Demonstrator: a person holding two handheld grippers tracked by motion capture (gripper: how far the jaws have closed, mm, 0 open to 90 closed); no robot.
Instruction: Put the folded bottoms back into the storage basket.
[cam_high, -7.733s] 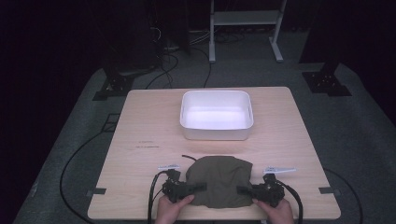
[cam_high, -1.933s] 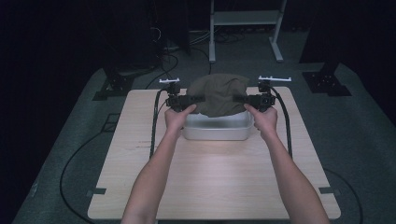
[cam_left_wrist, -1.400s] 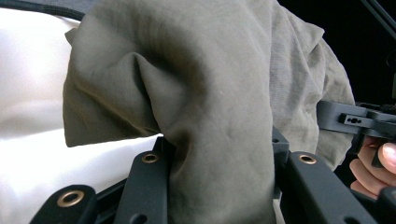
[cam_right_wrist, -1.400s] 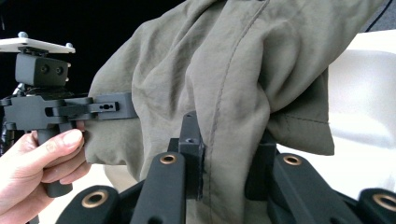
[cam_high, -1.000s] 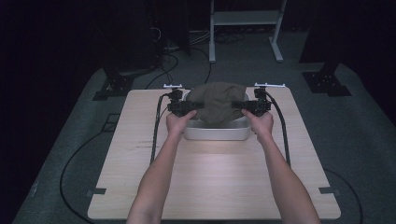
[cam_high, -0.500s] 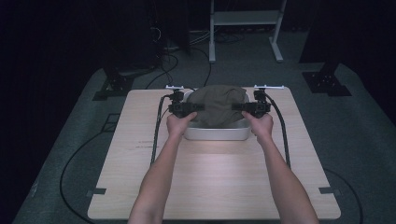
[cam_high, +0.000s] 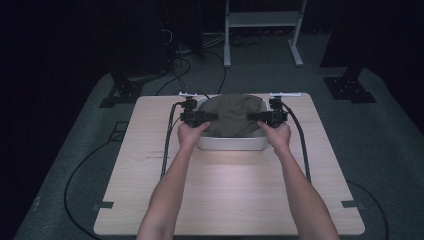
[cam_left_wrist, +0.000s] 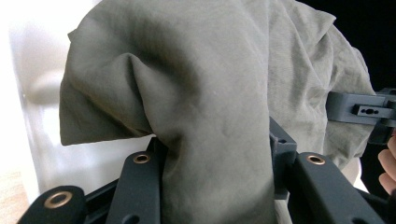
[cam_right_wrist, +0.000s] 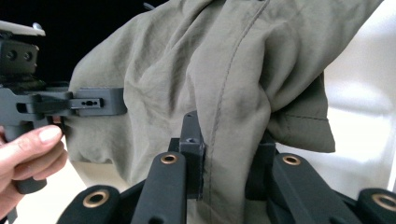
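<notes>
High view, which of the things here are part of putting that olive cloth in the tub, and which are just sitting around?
Part of the job:
- olive-green garment, held over the tub
- white plastic tub
- left gripper, jaws just been opening, cloth between them
- right gripper, clamped on the garment
- wooden table

Just lying about:
- white metal stand behind the table
- black floor cables

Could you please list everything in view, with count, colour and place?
cloth: one, olive green, bunched over the bin, held at both ends
bin: one, white, far middle of the table
table: one, light wood, on grey floor
stand: one, white, behind the table
cables: several, black, on the floor
left claw: one, black, cloth between its jaws, which have just been opening
right claw: one, black, shut on the cloth
forearms: two, reaching from the near edge
</notes>
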